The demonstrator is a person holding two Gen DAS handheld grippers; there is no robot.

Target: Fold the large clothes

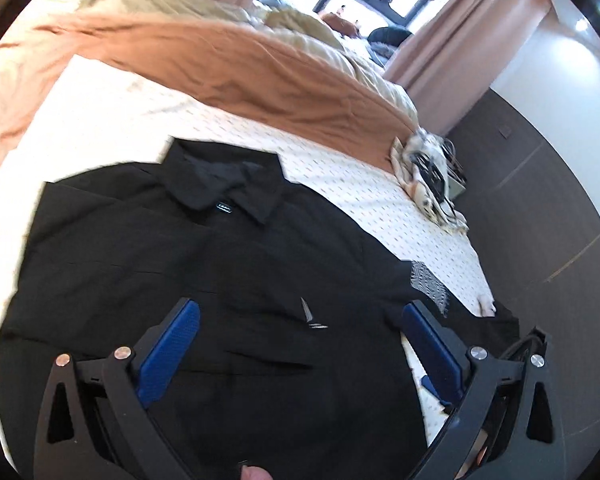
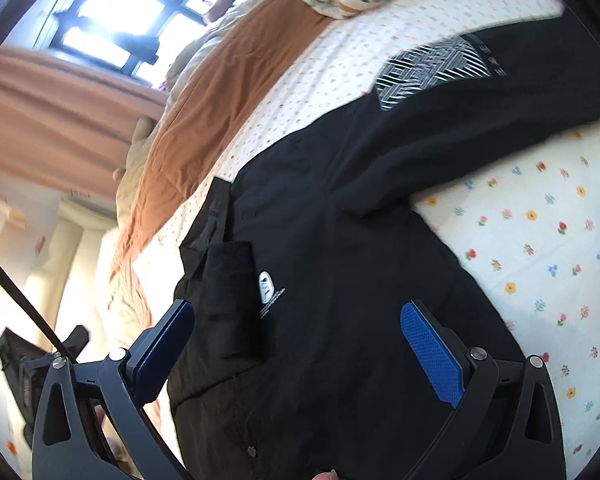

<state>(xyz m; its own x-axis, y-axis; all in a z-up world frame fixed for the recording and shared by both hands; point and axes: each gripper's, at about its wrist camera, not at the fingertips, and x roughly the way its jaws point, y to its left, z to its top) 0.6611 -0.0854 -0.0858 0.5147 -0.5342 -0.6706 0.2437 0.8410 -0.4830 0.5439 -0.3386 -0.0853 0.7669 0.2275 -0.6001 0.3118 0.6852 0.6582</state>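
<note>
A large black collared shirt point(image 1: 180, 264) lies spread on the flowered white bedsheet point(image 1: 172, 120). Its collar points to the far side and a sleeve with a white striped print point(image 1: 430, 284) reaches to the right. My left gripper point(image 1: 300, 312) hovers over the shirt's chest, open, with only flat cloth under its blue pads point(image 1: 168, 352). In the right wrist view the same black shirt point(image 2: 340, 240) fills the middle, with the printed sleeve point(image 2: 432, 68) at the upper right. My right gripper point(image 2: 298, 316) stands open above the small white chest logo point(image 2: 266, 282), nothing between its fingers.
A crumpled orange and cream duvet point(image 1: 228, 64) is bunched across the far half of the bed. A patterned garment point(image 1: 428, 176) lies at the bed's right edge, beside dark floor point(image 1: 540, 208). Pink curtains point(image 1: 460, 36) and a bright window point(image 2: 116, 12) stand behind.
</note>
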